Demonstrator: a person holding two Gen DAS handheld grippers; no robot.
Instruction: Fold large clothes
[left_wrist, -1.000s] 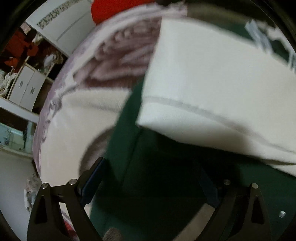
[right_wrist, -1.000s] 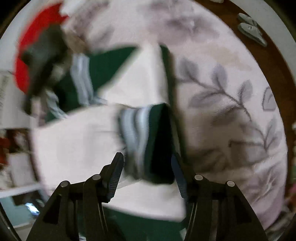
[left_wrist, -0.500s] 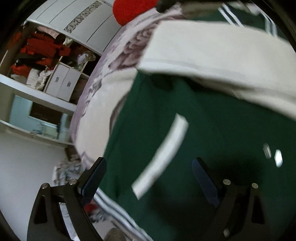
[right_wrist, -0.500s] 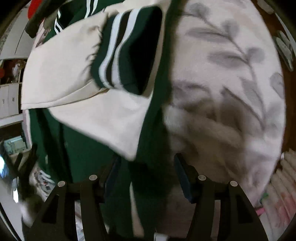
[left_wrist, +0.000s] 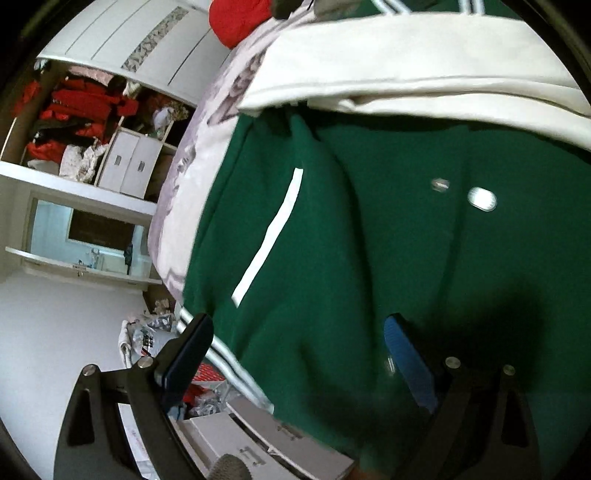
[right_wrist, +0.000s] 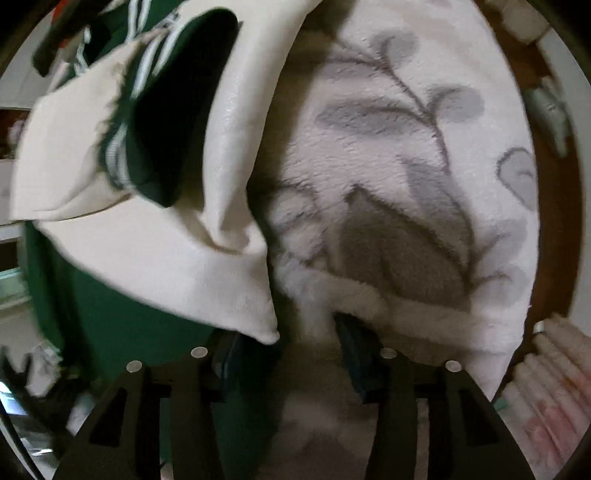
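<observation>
Green varsity jacket with cream sleeves (left_wrist: 369, 240) spread on leaf-patterned fleece bed cover (right_wrist: 406, 147); sleeves folded across at 12 o'clock. Left gripper (left_wrist: 295, 354) jaws spread, nothing pinched. Right gripper (right_wrist: 291, 354) jaws apart, just narrowed; cover may be pinched instead of jacket side edge, fold dragged askew.

jacket (left_wrist: 369, 240) on blanket (right_wrist: 406, 184) | sleeves (right_wrist: 147, 258) folded across jacket body — cuff (right_wrist: 155, 122) on top | wardrobe (left_wrist: 92, 122) beyond bed edge

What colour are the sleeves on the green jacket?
Cream white sleeves, with green-and-white striped cuffs. The right wrist view shows them best.
</observation>
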